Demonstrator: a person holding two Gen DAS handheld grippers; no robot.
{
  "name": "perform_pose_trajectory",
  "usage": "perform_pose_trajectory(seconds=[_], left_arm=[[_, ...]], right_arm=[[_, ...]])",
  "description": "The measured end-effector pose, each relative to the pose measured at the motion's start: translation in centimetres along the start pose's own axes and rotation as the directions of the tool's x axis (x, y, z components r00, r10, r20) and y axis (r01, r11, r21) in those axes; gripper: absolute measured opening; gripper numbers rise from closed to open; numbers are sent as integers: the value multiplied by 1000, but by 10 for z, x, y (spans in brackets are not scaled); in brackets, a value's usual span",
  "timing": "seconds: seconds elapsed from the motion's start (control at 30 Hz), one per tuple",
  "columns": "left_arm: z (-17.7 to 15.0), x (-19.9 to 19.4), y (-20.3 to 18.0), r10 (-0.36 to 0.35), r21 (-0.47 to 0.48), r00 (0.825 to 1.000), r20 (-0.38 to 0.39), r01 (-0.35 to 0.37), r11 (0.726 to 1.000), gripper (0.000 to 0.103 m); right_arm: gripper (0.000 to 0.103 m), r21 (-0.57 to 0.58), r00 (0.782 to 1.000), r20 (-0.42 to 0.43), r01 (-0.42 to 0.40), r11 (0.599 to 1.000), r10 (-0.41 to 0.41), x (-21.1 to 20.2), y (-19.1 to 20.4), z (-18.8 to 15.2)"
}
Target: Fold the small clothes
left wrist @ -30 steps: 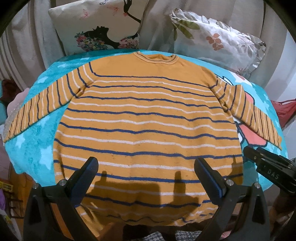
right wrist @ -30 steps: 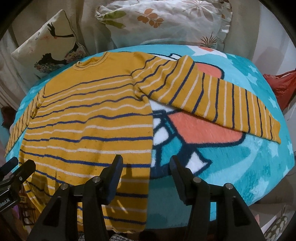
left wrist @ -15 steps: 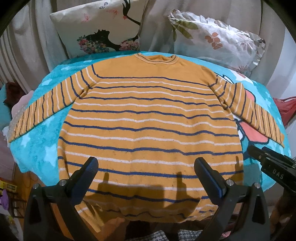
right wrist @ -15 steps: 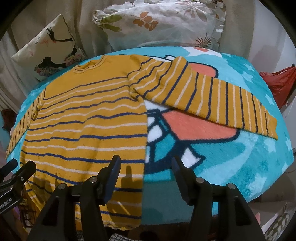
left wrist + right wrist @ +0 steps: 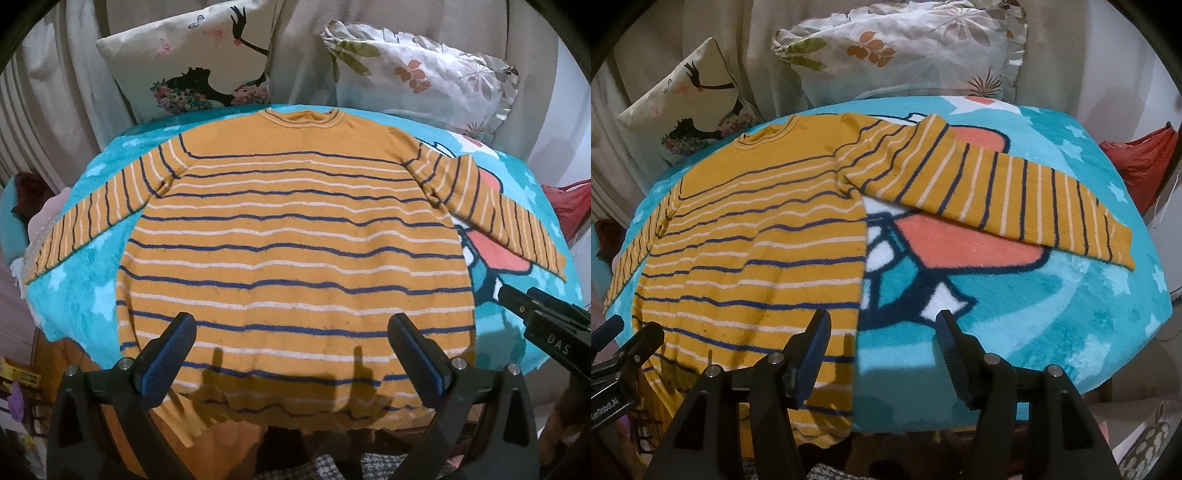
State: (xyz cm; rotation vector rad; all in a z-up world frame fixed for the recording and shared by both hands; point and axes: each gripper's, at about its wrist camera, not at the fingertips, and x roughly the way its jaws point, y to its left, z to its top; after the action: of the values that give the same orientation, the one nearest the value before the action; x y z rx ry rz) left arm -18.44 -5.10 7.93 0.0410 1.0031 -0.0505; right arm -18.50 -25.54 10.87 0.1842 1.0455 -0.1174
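Both grippers are drawing back from the sweater, so more of its hem is showing than a second ago. The left gripper (image 5: pixel 291 345) is hovering above the hem, its jaws spread wide with nothing between them. The right gripper (image 5: pixel 882 341) is hanging over the sweater's right edge, its jaws just opening further, nothing pinched. The striped yellow sweater (image 5: pixel 295 258) is lying flat, sleeves outstretched, on the turquoise blanket (image 5: pixel 1034 314).

backdrop: beige curtain (image 5: pixel 74 92) hanging in folds behind everything I'm seeing
cushions: one with a dancer silhouette (image 5: pixel 192 62), one with a leaf print (image 5: pixel 417 77), both propped against it
cover: fluffy teal cartoon blanket (image 5: pixel 1052 295)
right edge: something red (image 5: pixel 1141 162), can't tell what
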Motion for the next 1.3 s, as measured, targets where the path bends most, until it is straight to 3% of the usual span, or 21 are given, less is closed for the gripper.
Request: perform_pose_trajectory(seconds=[1.3], left_arm=[[-29,-19,-25,44,37,999,20,-44,998,103]], right_arm=[[68,0,1000,-11,-9,1000,9,-20,-22,-30]])
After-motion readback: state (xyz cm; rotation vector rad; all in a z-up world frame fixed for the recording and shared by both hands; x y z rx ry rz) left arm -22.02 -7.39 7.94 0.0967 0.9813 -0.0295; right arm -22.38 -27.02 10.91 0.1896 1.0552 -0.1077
